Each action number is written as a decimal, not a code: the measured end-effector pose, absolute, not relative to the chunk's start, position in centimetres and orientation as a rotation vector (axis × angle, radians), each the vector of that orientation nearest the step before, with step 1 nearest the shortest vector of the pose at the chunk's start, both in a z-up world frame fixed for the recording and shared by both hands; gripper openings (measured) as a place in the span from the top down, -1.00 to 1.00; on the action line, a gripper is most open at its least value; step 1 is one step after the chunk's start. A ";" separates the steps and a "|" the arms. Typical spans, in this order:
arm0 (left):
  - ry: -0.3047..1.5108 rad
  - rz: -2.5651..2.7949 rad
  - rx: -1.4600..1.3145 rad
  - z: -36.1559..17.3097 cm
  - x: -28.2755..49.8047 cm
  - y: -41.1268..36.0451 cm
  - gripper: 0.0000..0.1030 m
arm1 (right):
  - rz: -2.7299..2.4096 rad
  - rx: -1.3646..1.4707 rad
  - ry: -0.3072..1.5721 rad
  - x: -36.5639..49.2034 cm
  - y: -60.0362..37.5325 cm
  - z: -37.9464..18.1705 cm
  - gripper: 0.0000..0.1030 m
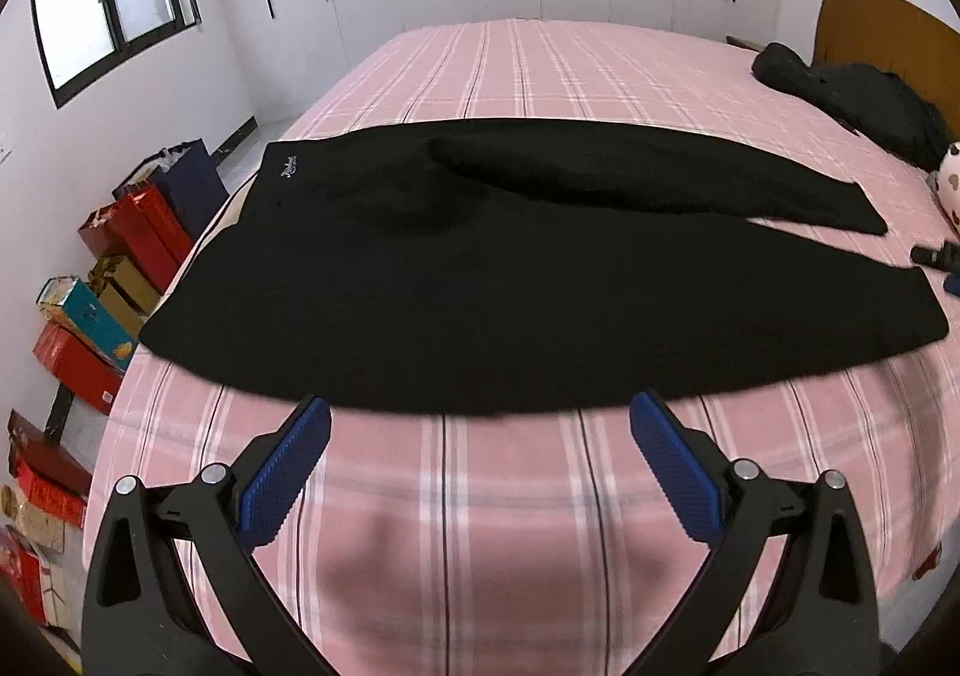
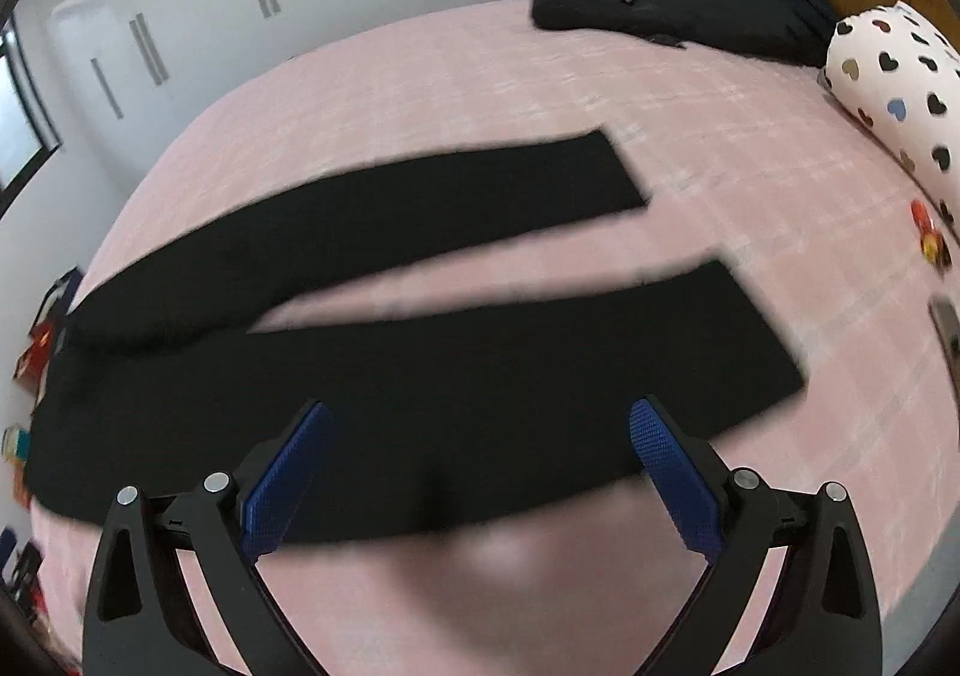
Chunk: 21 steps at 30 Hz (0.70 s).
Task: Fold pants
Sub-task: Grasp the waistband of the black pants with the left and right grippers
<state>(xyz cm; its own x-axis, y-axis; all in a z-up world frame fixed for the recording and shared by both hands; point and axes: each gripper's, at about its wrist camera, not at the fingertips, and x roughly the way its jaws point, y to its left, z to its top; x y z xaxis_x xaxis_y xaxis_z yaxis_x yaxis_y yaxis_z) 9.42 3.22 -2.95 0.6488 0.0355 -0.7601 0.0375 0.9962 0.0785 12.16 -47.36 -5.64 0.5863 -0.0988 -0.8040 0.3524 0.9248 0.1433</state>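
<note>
Two blue-padded fingers of your left gripper (image 1: 480, 412) stand spread wide and hold nothing, poised just short of the near edge of the black pants (image 1: 510, 280), which lie flat across the pink plaid bedsheet (image 1: 480, 496) with the waistband toward the gift boxes (image 1: 102, 328) on the floor and both legs running toward the wooden headboard (image 1: 888, 33). From the right wrist, your right gripper (image 2: 480, 418) is likewise wide open and empty over the nearer leg of the pants (image 2: 420, 376), with a heart-print pillow (image 2: 900, 81) and a dark garment (image 2: 690, 9) at the far end of the bed.
</note>
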 end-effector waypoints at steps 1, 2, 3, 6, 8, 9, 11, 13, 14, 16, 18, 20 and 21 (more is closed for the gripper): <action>0.873 -0.004 0.084 -3.1 10.2 3.3 -0.90 | -0.265 0.300 0.899 14.2 -49.3 -5.8 -0.89; 0.874 -0.003 0.081 -3.2 11.1 3.4 -0.90 | -0.261 0.297 0.895 15.6 -50.4 -6.0 -0.88; 0.870 0.000 0.078 -3.3 11.6 3.4 -0.90 | -0.256 0.294 0.897 17.4 -51.5 -6.3 -0.88; 0.867 -0.002 0.092 -4.0 13.0 3.0 -0.90 | -0.258 0.250 0.916 22.1 -54.4 -7.7 -0.88; 0.872 -0.007 0.105 -4.5 13.7 2.7 -0.90 | -0.268 0.229 0.966 24.7 -55.9 -9.3 -0.87; 0.881 -0.013 0.110 -4.9 14.1 2.5 -0.91 | -0.266 0.227 0.982 25.6 -56.4 -10.0 -0.87; 0.893 -0.022 0.115 -5.5 14.7 2.4 -0.90 | -0.270 0.227 0.996 27.2 -57.2 -11.0 -0.87; 0.903 -0.035 0.105 -5.9 15.3 2.7 -0.91 | -0.261 0.257 1.008 28.5 -58.0 -12.1 -0.87; 0.917 -0.046 0.090 -6.3 15.7 2.9 -0.91 | -0.254 0.281 1.030 29.1 -58.4 -12.8 -0.88; 0.938 -0.060 0.055 -6.6 16.4 3.7 -0.91 | -0.266 0.290 1.047 29.8 -58.6 -13.7 -0.90; 0.945 -0.068 -0.001 -6.5 17.1 5.0 -0.91 | -0.248 0.298 1.024 29.8 -58.4 -13.5 -0.90; 0.926 -0.050 -0.018 -5.8 18.2 6.3 -0.91 | -0.248 0.290 1.012 29.8 -58.4 -13.3 -0.56; 0.915 -0.039 -0.015 -5.4 18.9 6.9 -0.91 | -0.249 0.277 1.008 29.8 -58.2 -13.2 -0.37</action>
<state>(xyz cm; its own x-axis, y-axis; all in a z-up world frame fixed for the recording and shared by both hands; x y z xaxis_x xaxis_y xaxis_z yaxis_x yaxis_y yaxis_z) 18.91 6.95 -5.41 0.6092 -0.0403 -0.7920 0.0277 0.9992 -0.0295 29.78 -58.19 -13.18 0.5109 -0.0771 -0.8562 0.3303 0.9371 0.1127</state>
